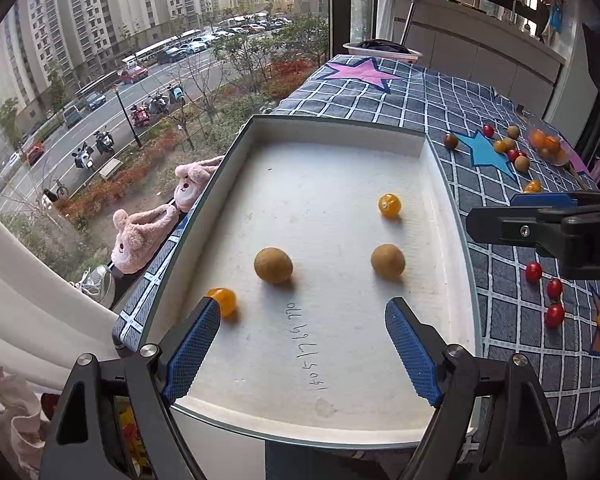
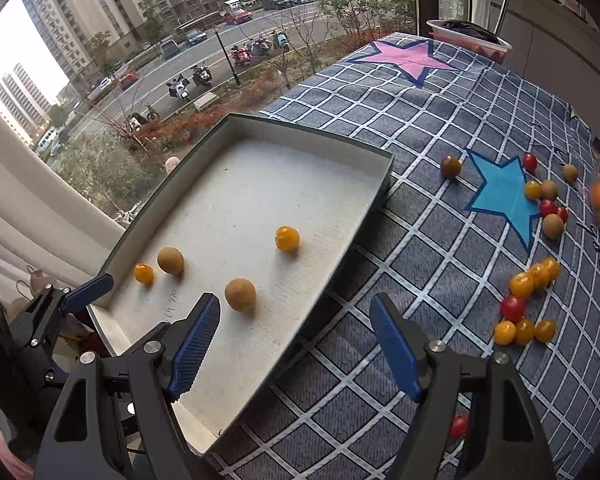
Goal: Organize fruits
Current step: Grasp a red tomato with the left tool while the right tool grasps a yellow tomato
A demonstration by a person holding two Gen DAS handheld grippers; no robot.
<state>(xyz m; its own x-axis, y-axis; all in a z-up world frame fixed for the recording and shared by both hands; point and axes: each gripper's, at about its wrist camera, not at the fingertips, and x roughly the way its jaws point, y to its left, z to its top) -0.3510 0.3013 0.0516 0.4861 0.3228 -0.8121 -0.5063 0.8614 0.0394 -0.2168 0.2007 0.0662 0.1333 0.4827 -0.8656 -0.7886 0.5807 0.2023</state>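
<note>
A blue checked cloth [image 2: 380, 240] covers the table, with a pink star [image 2: 404, 58] at its far end and a blue star [image 2: 500, 196] to the right. Pink plush slippers [image 1: 148, 232] sit on the sill at the left, a grey sneaker [image 1: 100, 284] just nearer. Through the window [image 1: 140, 60], parked scooters [image 2: 188, 82], cars and tower blocks show outside.

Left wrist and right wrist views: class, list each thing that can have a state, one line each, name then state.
left claw: open, empty, over the tray
right claw: open, empty
tray: holds four fruits
yellow tomatoes in tray: two, apart
brown fruits in tray: two, apart
loose fruits on cloth: scattered, unsorted
</note>
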